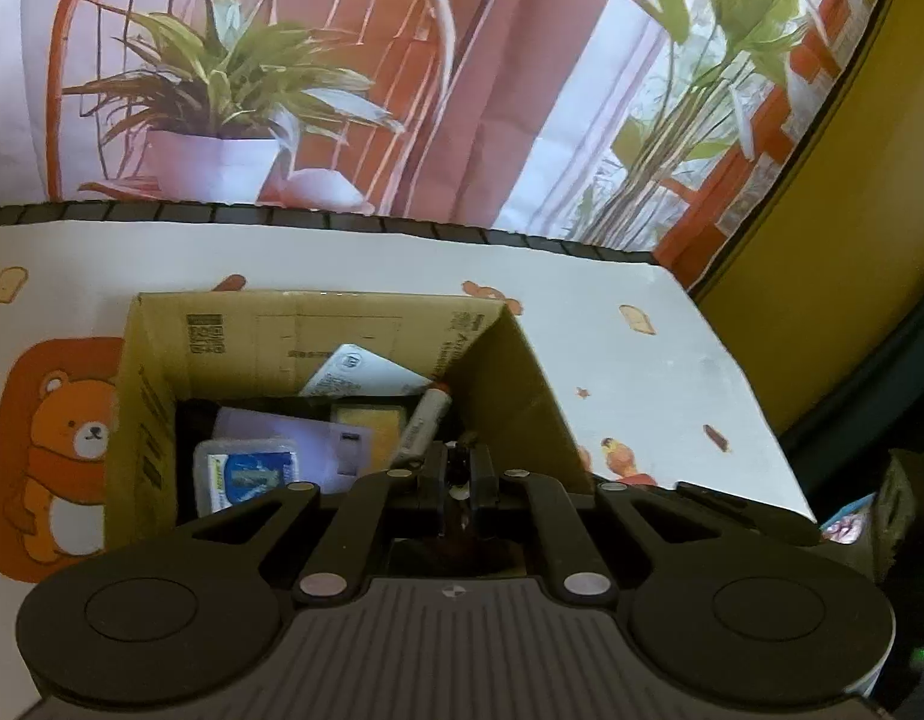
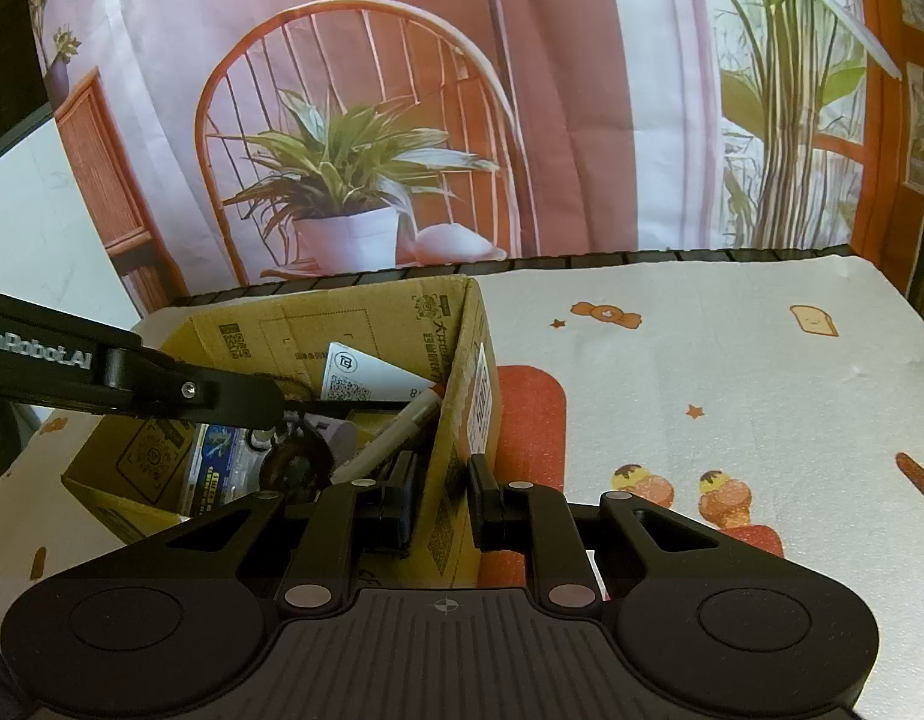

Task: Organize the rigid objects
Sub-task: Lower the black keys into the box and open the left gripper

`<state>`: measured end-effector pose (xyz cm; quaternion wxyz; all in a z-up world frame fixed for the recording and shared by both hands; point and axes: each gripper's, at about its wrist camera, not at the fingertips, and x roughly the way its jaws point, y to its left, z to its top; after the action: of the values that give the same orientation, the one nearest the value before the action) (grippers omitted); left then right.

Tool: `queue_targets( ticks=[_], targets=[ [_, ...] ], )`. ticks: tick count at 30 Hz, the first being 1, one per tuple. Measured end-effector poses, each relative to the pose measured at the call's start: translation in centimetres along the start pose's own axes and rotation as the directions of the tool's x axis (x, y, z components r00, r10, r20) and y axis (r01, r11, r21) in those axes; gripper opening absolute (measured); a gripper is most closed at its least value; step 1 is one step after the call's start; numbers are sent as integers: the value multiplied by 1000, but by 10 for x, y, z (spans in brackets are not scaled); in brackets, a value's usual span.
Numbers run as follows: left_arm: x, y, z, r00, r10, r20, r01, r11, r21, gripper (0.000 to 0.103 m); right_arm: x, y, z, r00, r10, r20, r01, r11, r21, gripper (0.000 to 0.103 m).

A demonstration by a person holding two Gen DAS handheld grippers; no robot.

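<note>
An open cardboard box (image 1: 162,360) stands on the cartoon-print table cover. Inside lie a white QR card (image 1: 366,372), a marker pen (image 1: 423,420), a yellow block (image 1: 366,426) and a blue-labelled plastic pack (image 1: 246,474). My left gripper (image 1: 459,471) is over the box's inside, shut on a small dark brown object (image 1: 459,474) that is mostly hidden between the pads. In the right wrist view one of its black fingers (image 2: 234,399) reaches in from the left above that dark object (image 2: 294,462). My right gripper (image 2: 444,501) is shut on the box's right wall (image 2: 456,420), one finger inside and one outside.
The table cover (image 2: 732,390) stretches to the right of the box, with a red printed patch (image 2: 531,420) beside it. A printed backdrop of a chair and plants (image 2: 354,180) hangs behind the table's far edge. A yellow wall (image 1: 822,240) is at the right.
</note>
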<state>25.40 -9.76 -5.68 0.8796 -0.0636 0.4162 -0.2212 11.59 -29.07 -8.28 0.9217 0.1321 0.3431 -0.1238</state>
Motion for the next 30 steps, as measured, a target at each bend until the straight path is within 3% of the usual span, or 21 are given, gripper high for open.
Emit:
queue_targets(
  ticks=[12,25,29,30],
  targets=[
    [11,17,2,996,90,-20,-90,996,-3,8,0,0,0,1000,1,0,-1,1000,0,17],
    [17,22,0,991,133,0,-133,991,26,9,0,0,0,1000,1,0,-1,1000,0,17],
    [8,17,3,984,178,28,-180,981,76,13,0,0,0,1000,0,0,0,1000,0,17],
    [4,17,4,983,181,39,-184,980,81,19,0,0,0,1000,0,0,0,1000,0,17]
  ],
)
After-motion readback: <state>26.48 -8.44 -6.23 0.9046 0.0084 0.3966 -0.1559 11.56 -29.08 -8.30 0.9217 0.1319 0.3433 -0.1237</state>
